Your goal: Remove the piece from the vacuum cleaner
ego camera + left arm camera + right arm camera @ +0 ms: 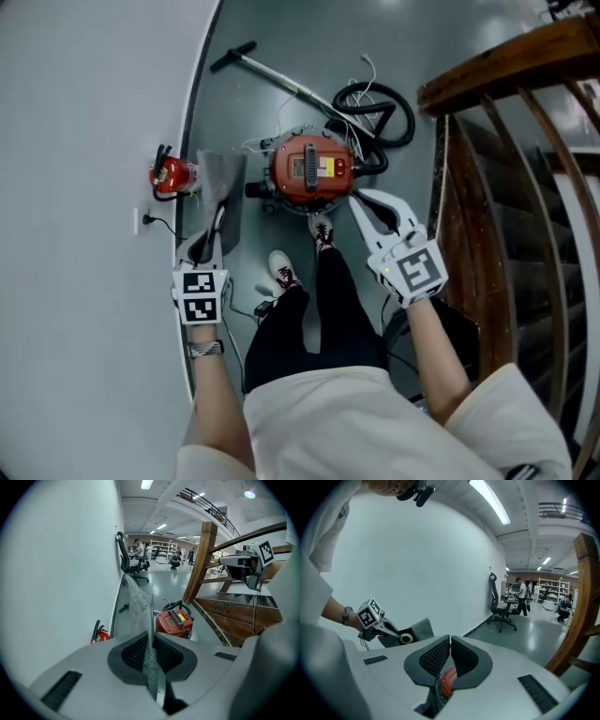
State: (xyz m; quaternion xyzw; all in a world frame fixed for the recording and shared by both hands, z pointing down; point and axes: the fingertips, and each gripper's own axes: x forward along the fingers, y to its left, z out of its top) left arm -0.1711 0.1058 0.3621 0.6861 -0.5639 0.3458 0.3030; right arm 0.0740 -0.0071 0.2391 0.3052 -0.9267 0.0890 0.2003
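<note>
Floor: grey, open ahead past the chair (125, 559). White wall (84, 187) runs close along the left side; wooden stair rail (506, 56) closes off the right. The person stands in the lane between them, shoes just short of the vacuum (311, 169)

Vacuum: red, on the floor in the middle. Black hose (380, 112) coiled behind it, wand (277, 77) lying out toward the wall. Red extinguisher (171, 175) on the floor against the wall, well left of the vacuum

Left gripper (151, 639): jaws narrow, clamped on the lower edge of the piece (139, 604), a thin grey sheet standing edge-on up from the pads. Head view shows the piece held clear of the vacuum, beside the wall, above the extinguisher side. Right gripper view shows its flat face with a pale ring (407, 638) in it

Right gripper (450, 641): jaws closed together, pads meeting, nothing between them. It hangs in the air to the right of the vacuum, touching nothing

Hard to make out: the red patch low behind the right pads is the vacuum seen through the gap, not something held. The piece's far edge blurs into the floor in the left gripper view. The stairs' lower steps are cut off at the frame edge
</note>
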